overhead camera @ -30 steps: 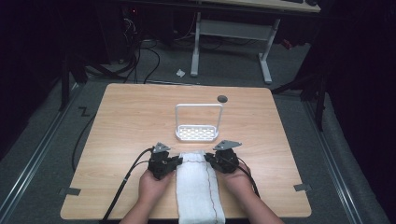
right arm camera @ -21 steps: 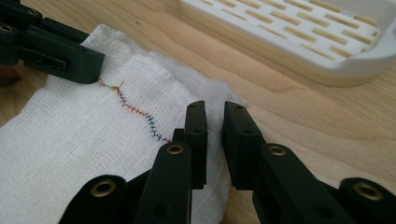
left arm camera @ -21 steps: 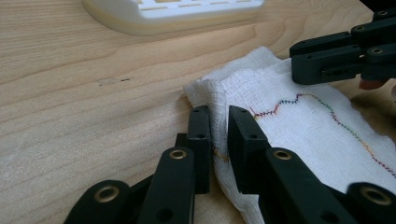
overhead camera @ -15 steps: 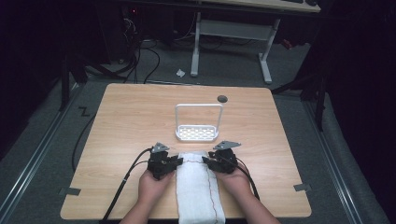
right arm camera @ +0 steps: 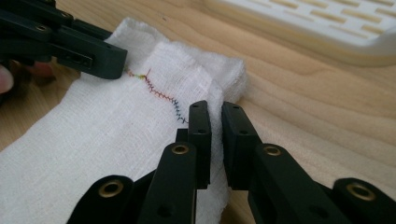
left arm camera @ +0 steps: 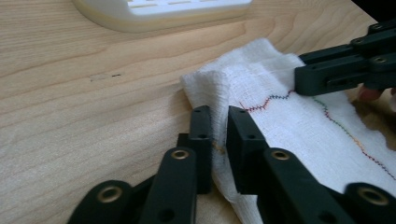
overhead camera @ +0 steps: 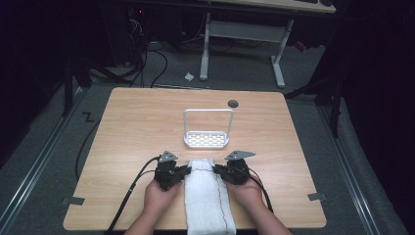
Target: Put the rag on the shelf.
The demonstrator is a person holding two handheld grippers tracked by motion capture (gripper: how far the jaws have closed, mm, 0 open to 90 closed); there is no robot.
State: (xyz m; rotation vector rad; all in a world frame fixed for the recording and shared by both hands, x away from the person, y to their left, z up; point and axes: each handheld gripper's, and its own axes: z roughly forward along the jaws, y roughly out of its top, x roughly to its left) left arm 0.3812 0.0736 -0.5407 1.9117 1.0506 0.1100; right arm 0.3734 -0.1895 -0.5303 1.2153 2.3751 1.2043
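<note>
- A white gauzy cloth (overhead camera: 208, 198), loosely woven with a zigzag line of many-coloured stitching, lies folded in a long strip at the near edge of the pale wood-grain surface (overhead camera: 132, 127).
- Left tongs (left arm camera: 218, 135) pinch its left edge; right tongs (right arm camera: 215, 126) pinch its right edge.
- Beyond the cloth stands a white slotted tray (overhead camera: 206, 139) with a tall hoop handle.
- Since a second ago, both tongs have crept slightly closer; the cloth's far end looks bunched.

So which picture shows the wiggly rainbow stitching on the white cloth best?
The left gripper view: the zigzag multicoloured stitching runs long and sharp across the white woven cloth. The right gripper view shows a shorter stretch; the high view shows a faint thin line.
</note>
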